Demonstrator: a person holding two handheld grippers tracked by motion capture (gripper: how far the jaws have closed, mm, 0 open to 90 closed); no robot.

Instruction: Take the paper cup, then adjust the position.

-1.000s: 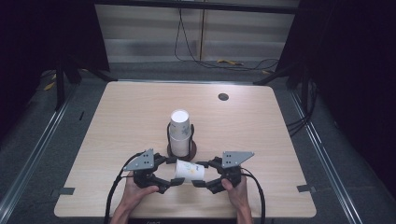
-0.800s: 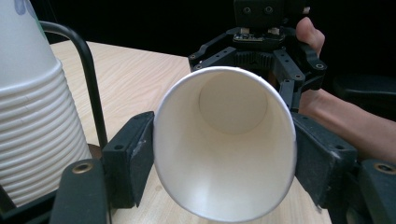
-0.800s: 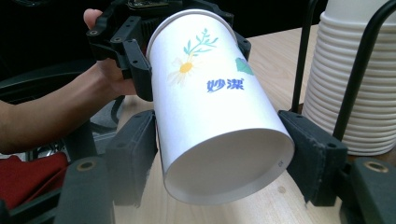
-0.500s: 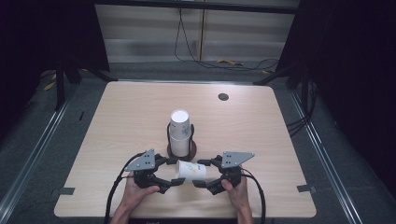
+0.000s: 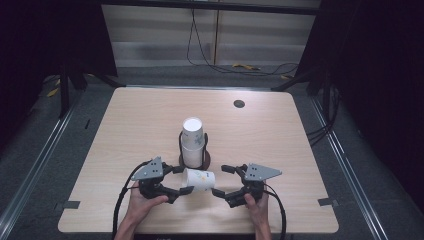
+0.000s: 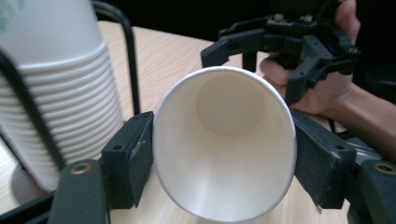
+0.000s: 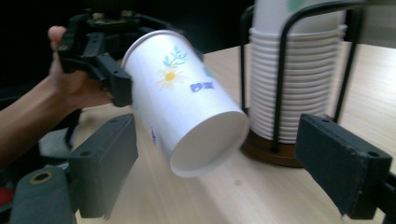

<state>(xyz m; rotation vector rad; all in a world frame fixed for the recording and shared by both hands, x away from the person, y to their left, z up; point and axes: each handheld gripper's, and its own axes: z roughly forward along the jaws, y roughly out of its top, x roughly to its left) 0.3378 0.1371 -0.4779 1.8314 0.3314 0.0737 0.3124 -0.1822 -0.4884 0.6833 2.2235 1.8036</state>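
The bench (image 5: 125, 130) carries a cup stack (image 5: 192, 142) in its rack at frame centre. Below it, the left hand-held gripper (image 5: 186, 181) clamps a paper cup (image 5: 200, 179) sideways, while the right hand-held gripper (image 5: 220, 181) has just opened wide, releasing the cup's base.

Desk (image 5: 150, 125) evenly lit from above, surroundings dark; soft short shadows. Gripper views slightly blurred, near tool parts out of focus.
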